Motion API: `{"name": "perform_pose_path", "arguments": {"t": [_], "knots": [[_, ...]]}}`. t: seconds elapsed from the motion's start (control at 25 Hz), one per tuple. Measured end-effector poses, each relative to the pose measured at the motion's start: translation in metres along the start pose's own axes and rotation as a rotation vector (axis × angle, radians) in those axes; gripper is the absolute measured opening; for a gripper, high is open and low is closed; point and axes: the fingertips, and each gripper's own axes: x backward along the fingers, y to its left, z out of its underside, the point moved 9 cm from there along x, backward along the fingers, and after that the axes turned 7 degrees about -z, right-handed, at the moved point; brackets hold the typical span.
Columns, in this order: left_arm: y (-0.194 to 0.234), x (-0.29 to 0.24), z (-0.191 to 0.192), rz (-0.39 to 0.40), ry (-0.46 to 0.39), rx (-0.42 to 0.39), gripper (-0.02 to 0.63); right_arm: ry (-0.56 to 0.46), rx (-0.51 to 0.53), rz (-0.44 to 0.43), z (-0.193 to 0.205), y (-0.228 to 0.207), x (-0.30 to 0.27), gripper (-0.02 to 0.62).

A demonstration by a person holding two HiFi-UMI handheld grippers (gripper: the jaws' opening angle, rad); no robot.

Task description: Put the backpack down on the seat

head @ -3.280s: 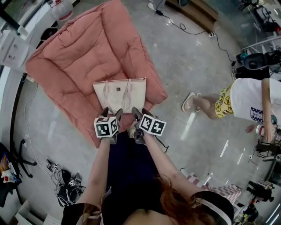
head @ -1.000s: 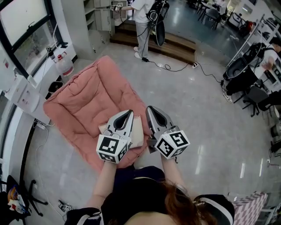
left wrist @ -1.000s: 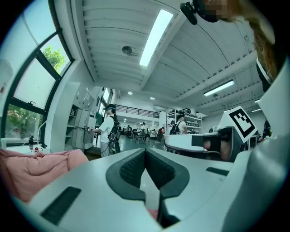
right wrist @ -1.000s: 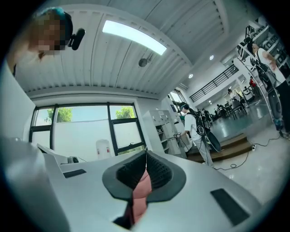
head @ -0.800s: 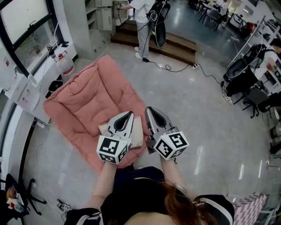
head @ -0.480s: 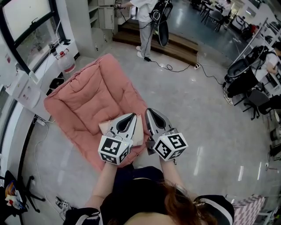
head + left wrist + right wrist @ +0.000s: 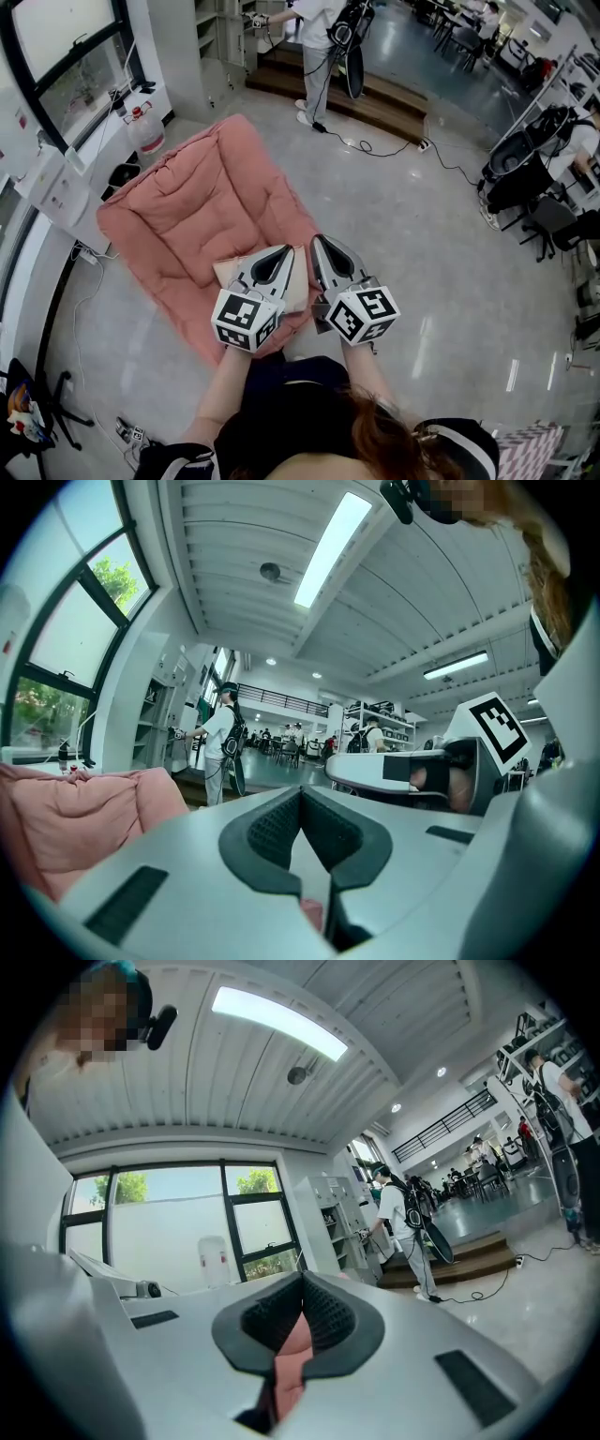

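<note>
Your left gripper (image 7: 280, 254) and right gripper (image 7: 320, 243) are both pinched closed, empty; the backpack (image 7: 296, 286) already rests on the seat (image 7: 187, 216), so just withdraw without snagging it

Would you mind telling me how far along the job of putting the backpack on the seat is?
Done: the backpack lies near the front edge of the pink seat. In hand: nothing, since the left gripper and right gripper hang level above it, jaws shut and empty. Left: apparently only drawing the grippers away.
</note>
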Motion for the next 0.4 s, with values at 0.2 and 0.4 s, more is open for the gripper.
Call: {"name": "perform_pose_path", "arguments": {"t": [0.2, 0.4], "knots": [[0.009, 0.003, 0.002, -0.02, -0.001, 0.017, 0.019, 0.004, -0.012, -0.001, 0.003, 0.0, -0.006, 0.032], [0.017, 0.001, 0.001, -0.032, -0.004, 0.025, 0.019, 0.016, -0.015, -0.005, 0.005, 0.0, -0.015, 0.032]]}}
